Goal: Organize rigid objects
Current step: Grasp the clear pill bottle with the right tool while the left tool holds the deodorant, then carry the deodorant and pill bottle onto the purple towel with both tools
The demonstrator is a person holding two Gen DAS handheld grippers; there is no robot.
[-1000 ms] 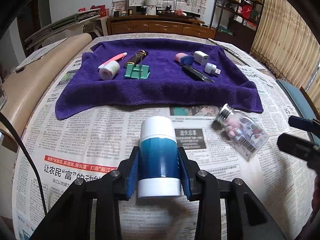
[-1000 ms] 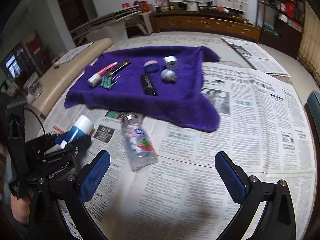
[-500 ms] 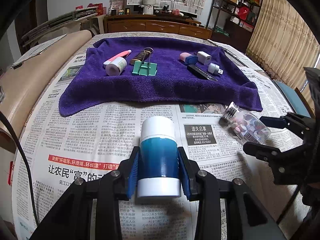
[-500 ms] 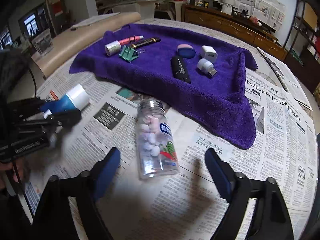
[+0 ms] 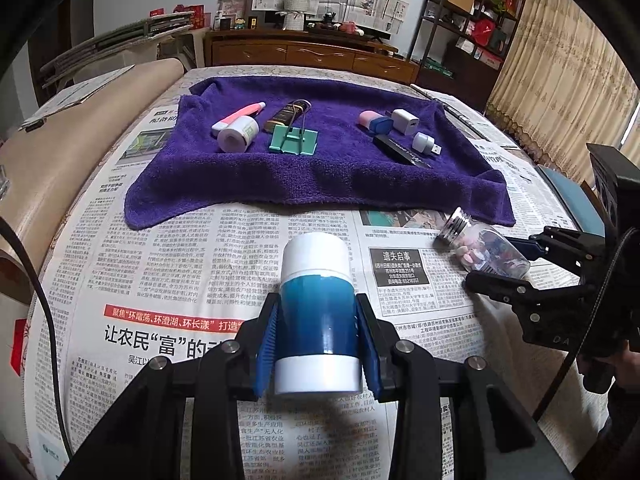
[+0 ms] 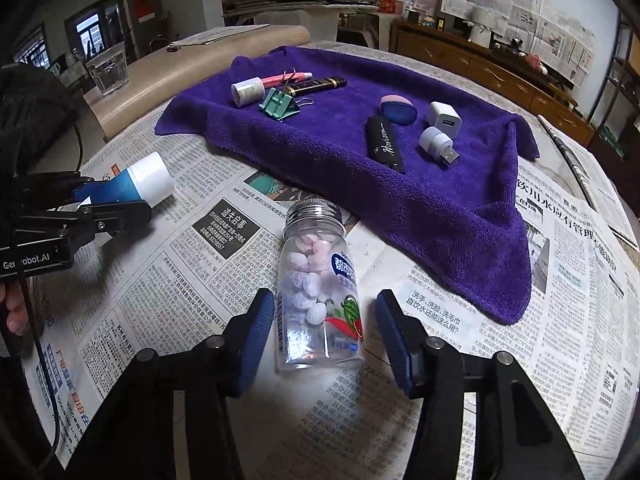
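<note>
blue tube [image 5: 317, 312] clamped in left tool [image 5: 317, 344]

Deep purple towel [image 5: 320, 176] fills the upper centre; a blue tube with white cap [image 5: 318, 312] sits low centre, blue-padded fingers [image 5: 268, 344] beside it; mint green binder clip [image 5: 294, 142] on the towel

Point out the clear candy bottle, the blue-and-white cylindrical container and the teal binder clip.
Clear plastic candy bottle [image 6: 316, 296]: right wrist view, on its label.
Blue-and-white cylindrical container [image 5: 318, 312]: left wrist view, on its blue band.
Teal binder clip [image 5: 294, 141]: left wrist view, on its body.
</note>
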